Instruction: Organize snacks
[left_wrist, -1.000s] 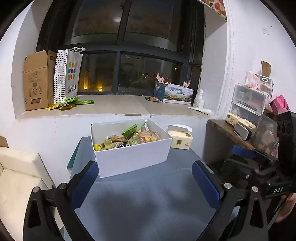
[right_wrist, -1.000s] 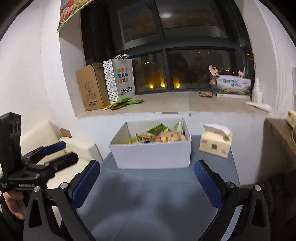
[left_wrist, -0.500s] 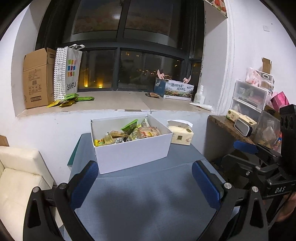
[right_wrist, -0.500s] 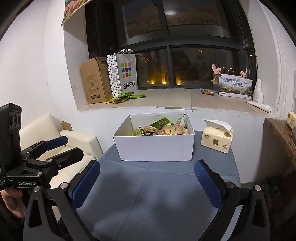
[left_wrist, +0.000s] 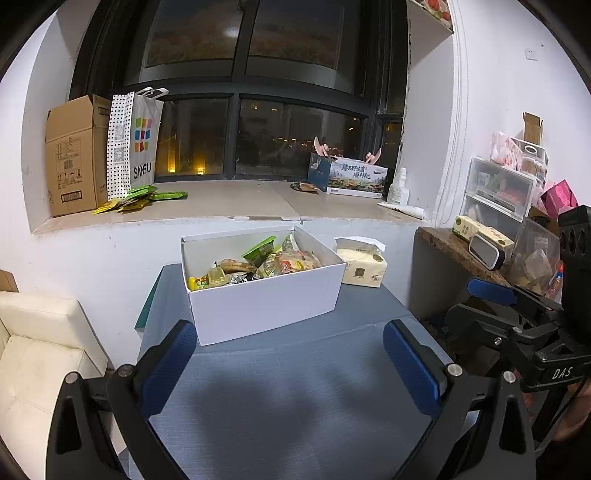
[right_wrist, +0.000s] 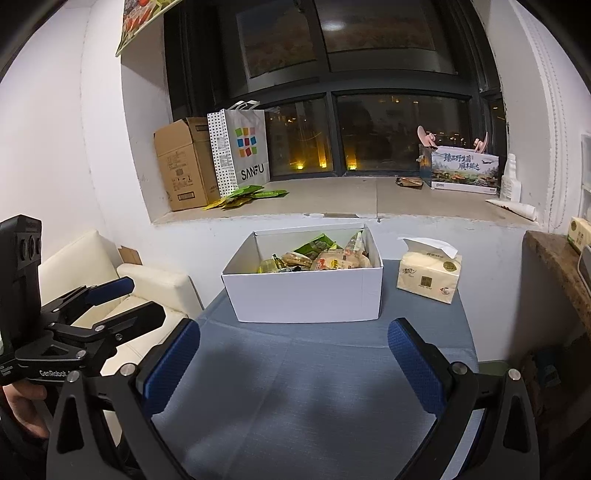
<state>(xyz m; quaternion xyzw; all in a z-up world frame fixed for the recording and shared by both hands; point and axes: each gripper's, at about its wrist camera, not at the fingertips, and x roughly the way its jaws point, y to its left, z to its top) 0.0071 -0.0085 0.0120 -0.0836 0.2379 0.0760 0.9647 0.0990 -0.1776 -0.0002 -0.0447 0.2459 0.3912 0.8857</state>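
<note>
White snack box (left_wrist: 264, 306) on table (left_wrist: 295, 387)

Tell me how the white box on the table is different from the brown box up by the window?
The white box is low and wide; the brown cardboard box stands taller and narrower. The white box sits on the blue-grey table, the brown box on the windowsill beside a paper bag. Snack packets show inside the white box; the brown box's inside is hidden. Both are open on top.
</note>
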